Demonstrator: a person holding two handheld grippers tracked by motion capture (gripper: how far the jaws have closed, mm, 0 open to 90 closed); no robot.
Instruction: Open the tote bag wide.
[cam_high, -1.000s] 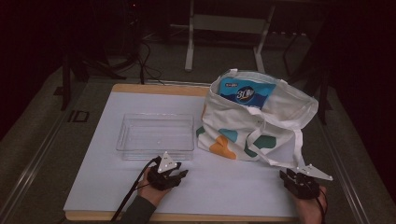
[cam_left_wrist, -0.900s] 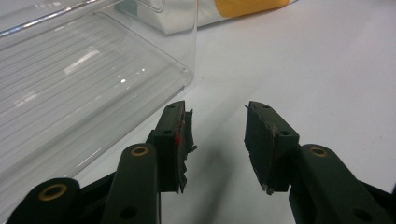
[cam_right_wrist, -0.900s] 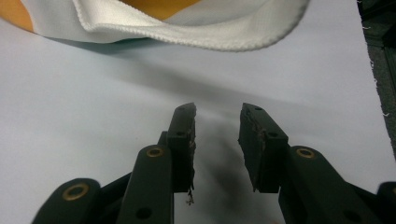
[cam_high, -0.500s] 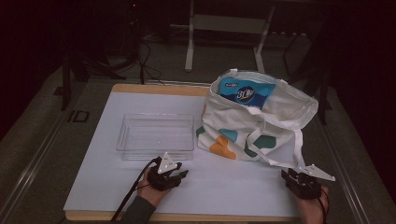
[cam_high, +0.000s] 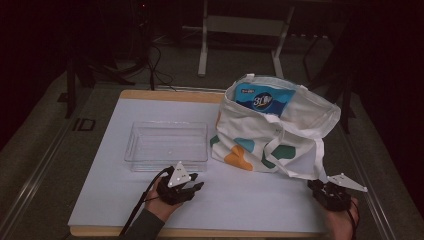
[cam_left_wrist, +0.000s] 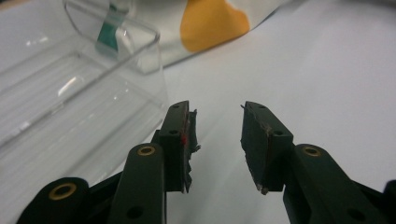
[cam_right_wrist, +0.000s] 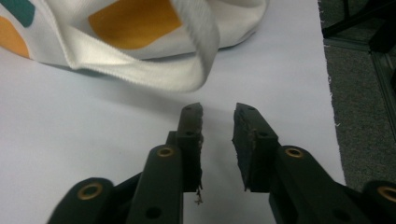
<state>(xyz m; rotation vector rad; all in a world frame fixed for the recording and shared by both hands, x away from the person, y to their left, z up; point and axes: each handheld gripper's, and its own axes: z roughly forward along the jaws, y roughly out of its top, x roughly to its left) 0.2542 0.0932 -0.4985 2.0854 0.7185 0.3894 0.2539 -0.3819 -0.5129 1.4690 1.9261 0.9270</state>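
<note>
Resting near the counter's (cam_high: 125, 200) near edge, the left claw (cam_high: 192, 186) sits just in front of the clear plastic tray (cam_high: 167, 145), close to its near right corner. Its jaws have just been closing, yet a gap remains and nothing lies between them. Right of the tray, the white tote bag (cam_high: 280, 132) with orange and teal spots lies slumped, a blue packet (cam_high: 262, 102) showing in its mouth at the far side. Its strap (cam_high: 305, 167) loops toward the near right corner, where the right claw (cam_high: 320, 192) sits just short of it; those jaws have also been closing and stand slightly apart, holding nothing.
</note>
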